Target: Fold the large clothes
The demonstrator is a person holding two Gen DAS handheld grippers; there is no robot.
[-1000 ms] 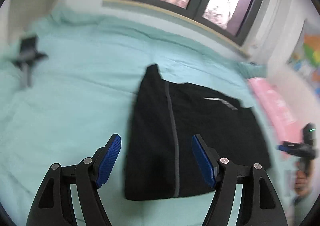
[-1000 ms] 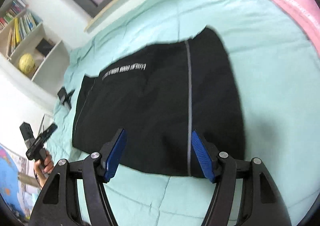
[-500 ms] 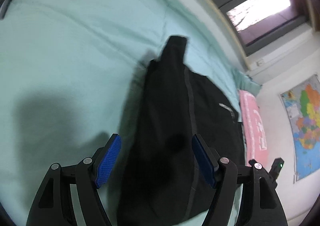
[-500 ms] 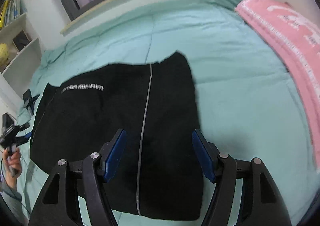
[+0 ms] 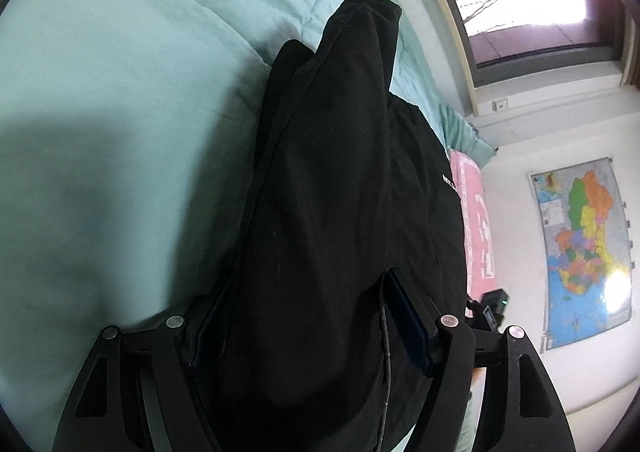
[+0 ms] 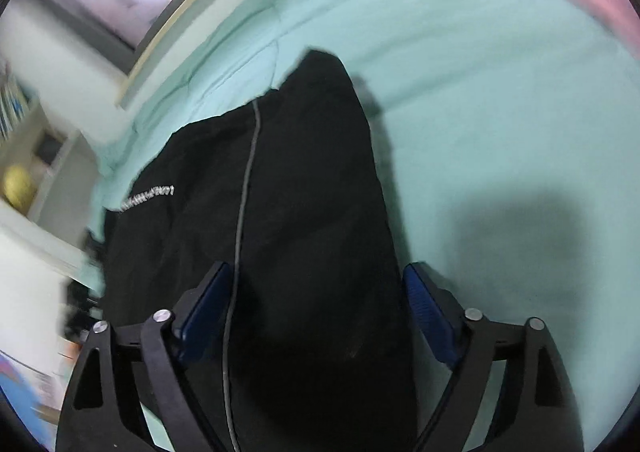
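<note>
Left wrist view: black garment [image 5: 328,212] on teal bed [image 5: 120,92], soft & limp, prob light; left gripper [image 5: 308,316] and right gripper [image 6: 316,304], jaws just widened, both open astride near hem at 6 o'clock – pinch there

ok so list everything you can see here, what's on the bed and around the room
black garment: one, black with a grey stripe, flat on the bed
quilt: one, mint green, covering the bed
pink blanket: one, pink, beyond the garment
window: one, dark frame, behind the bed
wall map: one, multicoloured, on the white wall
bookshelf: one, white, blurred
left tongs: blue pads, open, astride the garment
right tongs: blue pads, open, just widened, astride the garment's edge
</note>
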